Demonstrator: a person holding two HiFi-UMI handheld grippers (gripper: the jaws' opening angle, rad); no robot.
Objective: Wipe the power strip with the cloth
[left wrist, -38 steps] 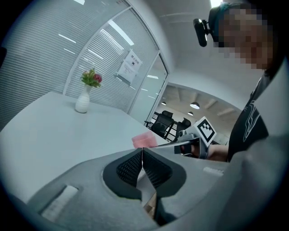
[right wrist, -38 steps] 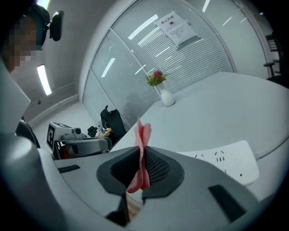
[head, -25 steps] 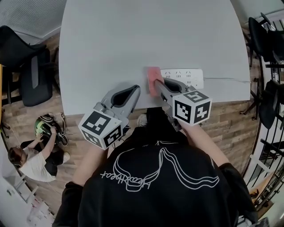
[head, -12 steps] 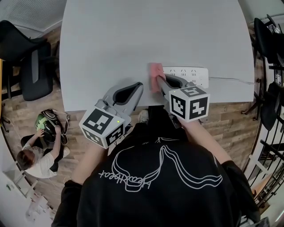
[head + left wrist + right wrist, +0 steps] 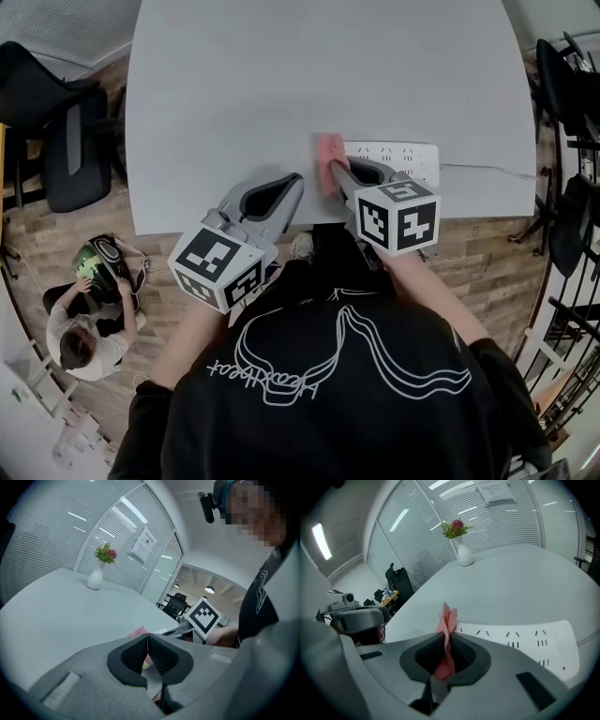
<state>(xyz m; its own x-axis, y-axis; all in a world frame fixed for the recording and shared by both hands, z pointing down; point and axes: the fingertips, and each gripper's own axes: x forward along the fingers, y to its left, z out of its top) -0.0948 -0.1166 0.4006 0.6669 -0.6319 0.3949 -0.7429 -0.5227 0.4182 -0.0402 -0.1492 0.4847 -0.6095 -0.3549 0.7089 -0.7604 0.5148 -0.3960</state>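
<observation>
A white power strip (image 5: 394,159) lies near the front right edge of the grey table (image 5: 281,84); its cable (image 5: 487,170) runs off to the right. My right gripper (image 5: 336,172) is shut on a pink cloth (image 5: 327,158), which hangs at the strip's left end. From the right gripper view the pink cloth (image 5: 447,629) stands up between the jaws, with the power strip (image 5: 520,641) just beyond and to the right. My left gripper (image 5: 292,180) sits left of the cloth, over the table's front edge, shut with nothing in it. The left gripper (image 5: 147,637) view shows its pads pressed together.
A white vase of flowers (image 5: 461,545) stands at the far side of the table. Black office chairs (image 5: 66,131) are at the left and right (image 5: 567,141). A person (image 5: 80,328) crouches on the wooden floor at lower left beside a green helmet (image 5: 97,258).
Between the oldest frame and the middle one the whole view shifted slightly; the right gripper and cloth stay at the strip's left end. The crouching person on the floor has moved lower.
</observation>
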